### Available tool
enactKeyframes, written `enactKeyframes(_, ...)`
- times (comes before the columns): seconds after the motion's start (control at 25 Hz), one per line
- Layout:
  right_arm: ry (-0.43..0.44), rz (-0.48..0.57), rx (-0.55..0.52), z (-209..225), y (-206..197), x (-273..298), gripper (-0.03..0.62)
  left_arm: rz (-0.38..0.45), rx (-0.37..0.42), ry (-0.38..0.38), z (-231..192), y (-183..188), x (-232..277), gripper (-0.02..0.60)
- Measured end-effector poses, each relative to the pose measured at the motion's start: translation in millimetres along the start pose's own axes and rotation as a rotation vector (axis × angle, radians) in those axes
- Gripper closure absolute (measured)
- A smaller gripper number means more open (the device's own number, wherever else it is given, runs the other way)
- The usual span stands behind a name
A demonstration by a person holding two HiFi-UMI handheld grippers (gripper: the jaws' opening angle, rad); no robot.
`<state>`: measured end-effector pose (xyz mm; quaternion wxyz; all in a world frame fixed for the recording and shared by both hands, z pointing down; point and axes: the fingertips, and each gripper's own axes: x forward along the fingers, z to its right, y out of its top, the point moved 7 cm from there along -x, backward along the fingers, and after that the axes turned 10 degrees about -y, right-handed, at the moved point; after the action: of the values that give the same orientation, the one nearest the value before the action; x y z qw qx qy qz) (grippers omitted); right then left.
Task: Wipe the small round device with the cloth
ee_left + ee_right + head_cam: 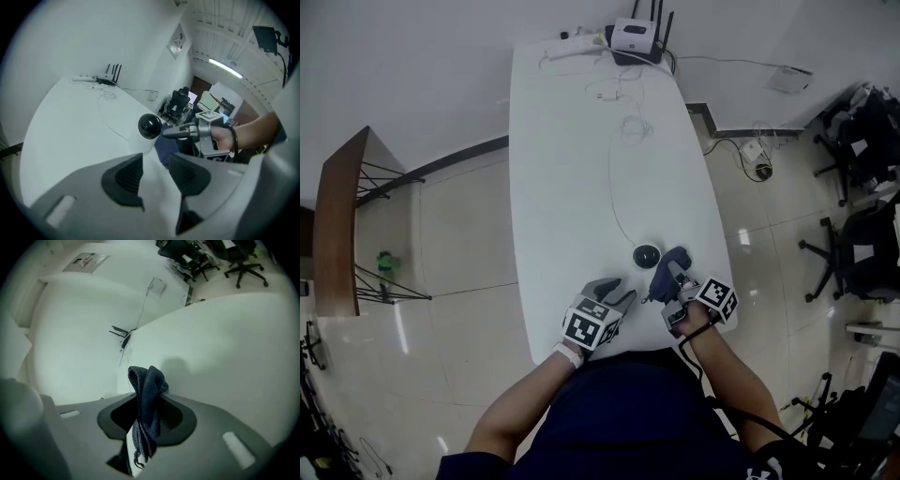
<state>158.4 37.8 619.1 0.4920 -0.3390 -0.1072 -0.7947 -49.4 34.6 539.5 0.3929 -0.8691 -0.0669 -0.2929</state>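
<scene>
White table (pixel 581 141), long with rounded corners, over glossy pale floor tiles in an office room. Nearest, at the table's near edge, two forearms, each with a hand-held gripper. Left hand-held gripper (pixel 154 174) with jaws parted and nothing between them, aimed at the device from just short of it. Right hand-held gripper (pixel 147 420) clamped on a dark blue cloth (pixel 149 390), bunched and folded, poking out past the jaw tips, long axis roughly in line with the jaws. Just beyond both, near the table's near end, the small round device (pixel 647 254): dark, glossy, domed, apart from the left hand-held gripper, with the cloth just beside it on the right; contact not clear. Round in plan, so no long axis across the table; upright, top facing up. Probably light and smooth-shelled, so apt to skid on the slick top under a rub; best steadied low on its sides with the empty left jaws and wiped over the top with gentle pressure. Cloth soft and limp, best used as a short wad. Farther on, a thin white cable (pixel 612 192) running from beside the device toward the far end; likely a tether, not to be tugged. At the far end, a white router (pixel 633 36) with black antennas and a white power strip (pixel 572 45). Off to the right, black office chairs (pixel 853 234) on the floor.
</scene>
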Motion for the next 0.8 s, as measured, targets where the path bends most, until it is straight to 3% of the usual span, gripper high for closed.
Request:
enactKeyframes(0.24,0.017,0.031,0.146,-7.1,-17.0,-2.0,0.493,0.01,-0.015,-0.011,0.3,-4.4,-9.9,0.414)
enactKeyframes(0.36,0.049,0.145,0.034,-40.3,-4.9,-29.2,0.493,0.01,-0.016,-0.006,-0.1,-4.9,-12.7,0.416)
enactKeyframes(0.48,0.128,0.234,-0.345,-105.0,-3.3,-49.6,0.493,0.017,-0.025,0.002,-3.8,-6.2,-15.6,0.419)
enactKeyframes(0.56,0.133,0.285,-0.715,-136.5,-15.3,-53.2,0.493,0.023,-0.035,0.007,-4.1,-7.4,-15.3,0.419)
enactKeyframes(0.68,0.057,0.341,-1.262,-154.8,-46.6,-47.8,0.493,0.037,-0.043,0.01,-0.6,-7.2,-15.3,0.419)
enactKeyframes(0.76,0.016,0.348,-1.475,-159.5,-65.9,-45.0,0.493,0.05,-0.048,0.014,1.0,-8.4,-17.4,0.419)
enactKeyframes(0.8,0.012,0.342,-1.519,-160.0,-71.6,-45.0,0.493,0.057,-0.052,0.017,1.5,-9.7,-19.1,0.419)
